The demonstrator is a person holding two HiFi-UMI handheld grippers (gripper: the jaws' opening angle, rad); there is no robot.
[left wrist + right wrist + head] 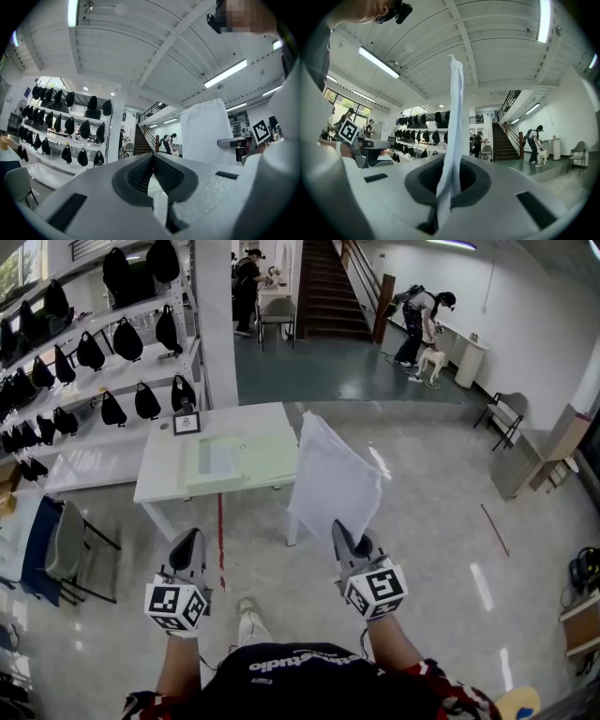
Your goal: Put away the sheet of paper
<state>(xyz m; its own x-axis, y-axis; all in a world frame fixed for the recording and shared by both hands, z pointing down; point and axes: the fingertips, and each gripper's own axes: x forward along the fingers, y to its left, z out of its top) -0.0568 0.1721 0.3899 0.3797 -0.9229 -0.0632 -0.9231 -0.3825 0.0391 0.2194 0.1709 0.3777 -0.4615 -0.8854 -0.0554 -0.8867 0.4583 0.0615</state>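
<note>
A white sheet of paper [333, 474] stands up from my right gripper [344, 538], which is shut on its lower edge and held level in front of me. In the right gripper view the sheet of paper [453, 140] shows edge-on, rising from between the closed jaws. My left gripper [192, 542] is held level to the left of it, shut with nothing between its jaws. The left gripper view shows the paper [206, 129] broadside at the right, with the right gripper [229, 142] under it.
A white table [169, 460] with a pale green mat [258, 460] and a small framed card [186, 423] stands ahead. White shelves with black bags [103, 352] line the left. A grey chair [70, 545] is at the near left. People stand far back near the stairs [328, 287].
</note>
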